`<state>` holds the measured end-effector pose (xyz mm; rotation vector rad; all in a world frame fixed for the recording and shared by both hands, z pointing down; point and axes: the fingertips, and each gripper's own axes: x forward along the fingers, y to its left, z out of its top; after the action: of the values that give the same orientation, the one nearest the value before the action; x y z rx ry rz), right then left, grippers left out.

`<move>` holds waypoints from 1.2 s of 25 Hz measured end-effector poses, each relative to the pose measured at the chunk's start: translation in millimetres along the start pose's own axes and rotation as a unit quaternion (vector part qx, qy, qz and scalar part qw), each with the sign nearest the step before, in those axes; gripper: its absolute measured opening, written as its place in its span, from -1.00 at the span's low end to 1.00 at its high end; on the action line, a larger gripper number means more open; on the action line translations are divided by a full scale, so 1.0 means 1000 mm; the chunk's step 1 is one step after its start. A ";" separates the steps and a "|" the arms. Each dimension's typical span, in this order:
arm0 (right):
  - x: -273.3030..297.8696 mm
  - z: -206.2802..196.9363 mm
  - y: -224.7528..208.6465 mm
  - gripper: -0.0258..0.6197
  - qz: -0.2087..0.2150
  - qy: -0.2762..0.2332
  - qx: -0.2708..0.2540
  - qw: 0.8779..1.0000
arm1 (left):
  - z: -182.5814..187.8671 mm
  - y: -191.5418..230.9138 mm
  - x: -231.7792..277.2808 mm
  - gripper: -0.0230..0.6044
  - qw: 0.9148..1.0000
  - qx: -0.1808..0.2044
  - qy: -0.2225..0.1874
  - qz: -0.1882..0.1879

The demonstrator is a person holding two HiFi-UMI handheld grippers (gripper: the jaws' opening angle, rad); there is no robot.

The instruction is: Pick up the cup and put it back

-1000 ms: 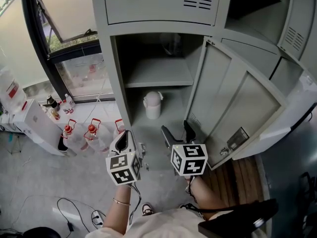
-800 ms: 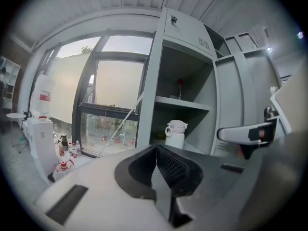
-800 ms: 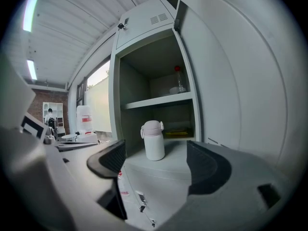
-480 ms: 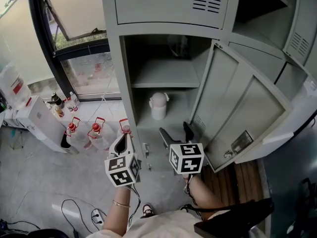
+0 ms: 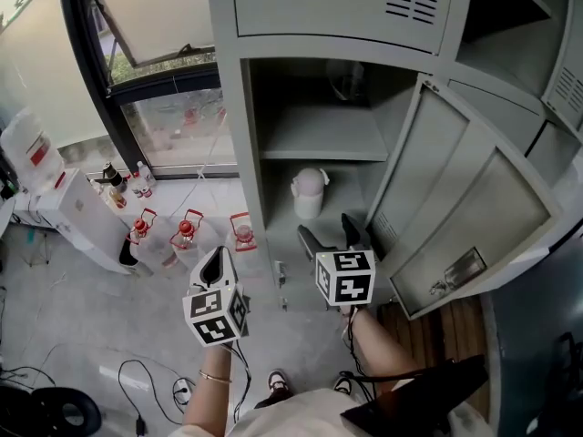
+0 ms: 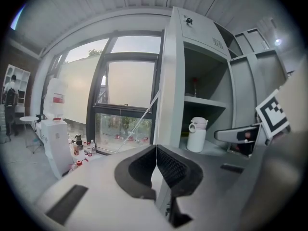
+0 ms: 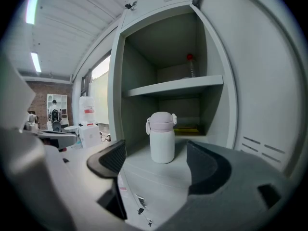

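Facing the cup (image 7: 161, 143), the right gripper (image 7: 156, 167) is holding its just-opened fingers wide and empty (left gripper (image 6: 155, 150): fingers together); centre them round the cup's body.

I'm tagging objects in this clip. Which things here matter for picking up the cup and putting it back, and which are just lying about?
Job in hand:
cup, standing in the open locker
right tool, jaws just opened, nothing between them

Lying about:
red-capped bottles
water dispenser
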<state>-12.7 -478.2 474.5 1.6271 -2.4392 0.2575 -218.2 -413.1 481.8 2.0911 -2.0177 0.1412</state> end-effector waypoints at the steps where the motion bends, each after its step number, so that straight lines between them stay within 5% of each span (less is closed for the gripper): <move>1: 0.004 0.000 -0.001 0.29 -0.001 0.001 0.000 1.000 | -0.001 0.004 0.001 -0.90 1.000 0.000 0.002 0.001; 30: 0.130 -0.015 -0.010 0.34 -0.009 0.060 -0.010 0.998 | -0.020 0.060 0.061 -0.90 0.999 -0.016 0.024 0.016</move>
<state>-50.9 -593.7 522.7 1.5760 -2.3307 0.3186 -273.5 -469.2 521.5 2.0168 -2.0135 0.1621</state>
